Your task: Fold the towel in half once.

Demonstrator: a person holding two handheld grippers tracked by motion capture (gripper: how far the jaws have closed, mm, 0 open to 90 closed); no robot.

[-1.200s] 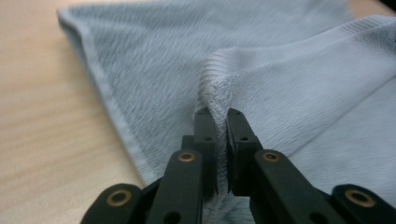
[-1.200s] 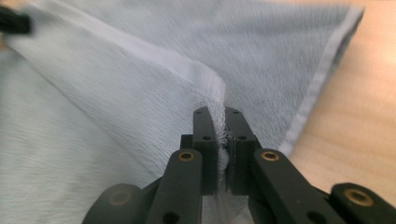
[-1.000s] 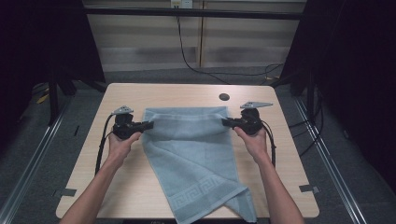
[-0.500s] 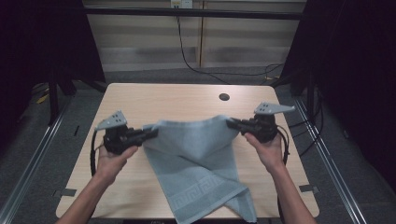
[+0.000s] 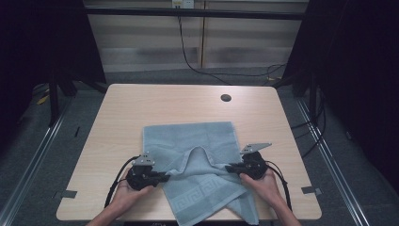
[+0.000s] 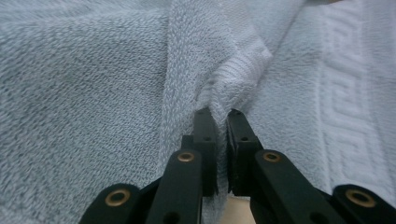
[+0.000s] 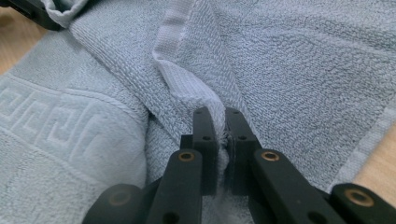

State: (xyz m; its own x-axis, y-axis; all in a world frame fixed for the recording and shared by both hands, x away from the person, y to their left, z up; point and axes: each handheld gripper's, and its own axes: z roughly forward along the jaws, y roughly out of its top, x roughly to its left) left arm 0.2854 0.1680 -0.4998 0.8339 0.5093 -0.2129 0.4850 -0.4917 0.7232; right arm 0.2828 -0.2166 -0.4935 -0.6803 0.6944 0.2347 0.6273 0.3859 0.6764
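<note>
Folding a light blue towel (image 5: 197,160) in half, far edge drawn toward the lower part of the frame.

Clamped on a towel corner apiece: left gripper (image 5: 162,177) at lower left, right gripper (image 5: 230,167) at lower right, cloth pinched between each pair of jaws, a loose hump raised between them. Towel spread at lower centre of the table (image 5: 141,108), patterned border overhanging the near edge. Next, probably: lowering both corners evenly onto the near hem, then letting go.
</note>
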